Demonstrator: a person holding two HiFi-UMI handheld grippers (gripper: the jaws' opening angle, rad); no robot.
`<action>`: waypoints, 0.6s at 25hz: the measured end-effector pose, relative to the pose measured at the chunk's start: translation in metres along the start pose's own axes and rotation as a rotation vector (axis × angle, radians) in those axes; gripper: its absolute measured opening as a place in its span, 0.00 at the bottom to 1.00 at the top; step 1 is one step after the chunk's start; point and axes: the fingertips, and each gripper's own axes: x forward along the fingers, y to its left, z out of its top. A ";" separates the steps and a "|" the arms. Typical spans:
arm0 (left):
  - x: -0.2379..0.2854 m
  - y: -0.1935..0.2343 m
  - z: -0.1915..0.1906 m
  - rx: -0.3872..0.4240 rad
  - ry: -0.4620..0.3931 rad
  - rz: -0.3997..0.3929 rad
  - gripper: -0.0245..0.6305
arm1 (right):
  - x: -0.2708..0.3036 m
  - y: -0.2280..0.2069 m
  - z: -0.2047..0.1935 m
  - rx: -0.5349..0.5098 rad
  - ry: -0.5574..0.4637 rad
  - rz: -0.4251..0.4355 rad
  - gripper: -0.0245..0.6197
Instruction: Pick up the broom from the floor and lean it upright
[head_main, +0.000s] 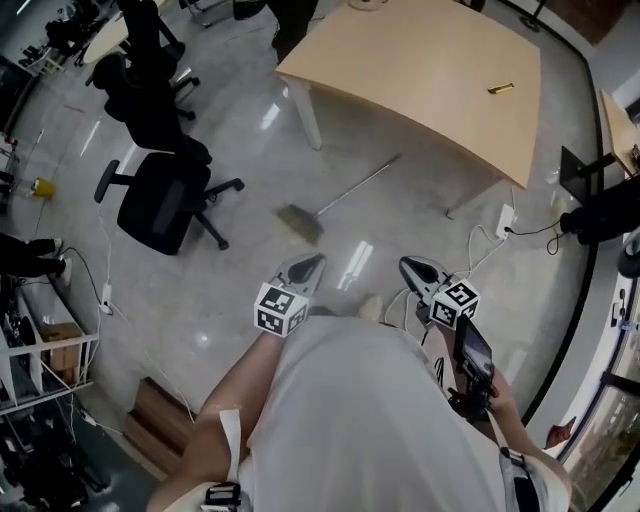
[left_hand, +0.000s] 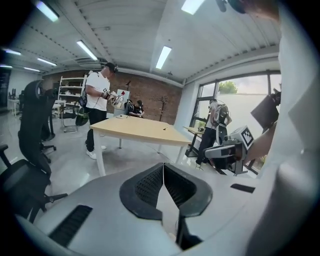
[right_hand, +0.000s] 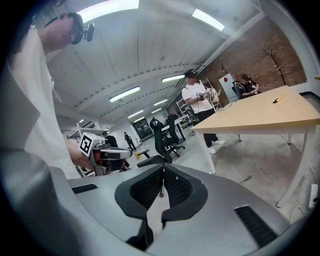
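Note:
The broom (head_main: 303, 222) lies flat on the grey floor in the head view. Its brush head is nearest me and its thin handle (head_main: 362, 183) runs up and right toward the table. Both grippers are held at waist height, short of the broom and touching nothing. My left gripper (head_main: 318, 260) is shut and empty, its pads meeting in the left gripper view (left_hand: 162, 166). My right gripper (head_main: 407, 264) is also shut and empty (right_hand: 162, 168). A short piece of the broom handle (right_hand: 245, 180) shows on the floor in the right gripper view.
A light wooden table (head_main: 430, 80) stands beyond the broom, with a small yellow item (head_main: 501, 89) on it. A black office chair (head_main: 160, 200) sits to the left. A power strip and cables (head_main: 505, 220) lie on the right. A person (left_hand: 97, 107) stands behind the table.

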 end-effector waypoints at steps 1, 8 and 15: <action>0.000 0.006 0.002 -0.005 -0.005 0.023 0.06 | 0.004 -0.003 0.002 -0.001 0.006 0.009 0.07; 0.009 0.029 -0.001 -0.048 0.023 0.079 0.06 | 0.031 -0.028 0.014 0.026 0.054 0.031 0.06; 0.040 0.075 -0.007 -0.076 0.060 0.049 0.06 | 0.079 -0.045 0.037 -0.011 0.094 0.021 0.07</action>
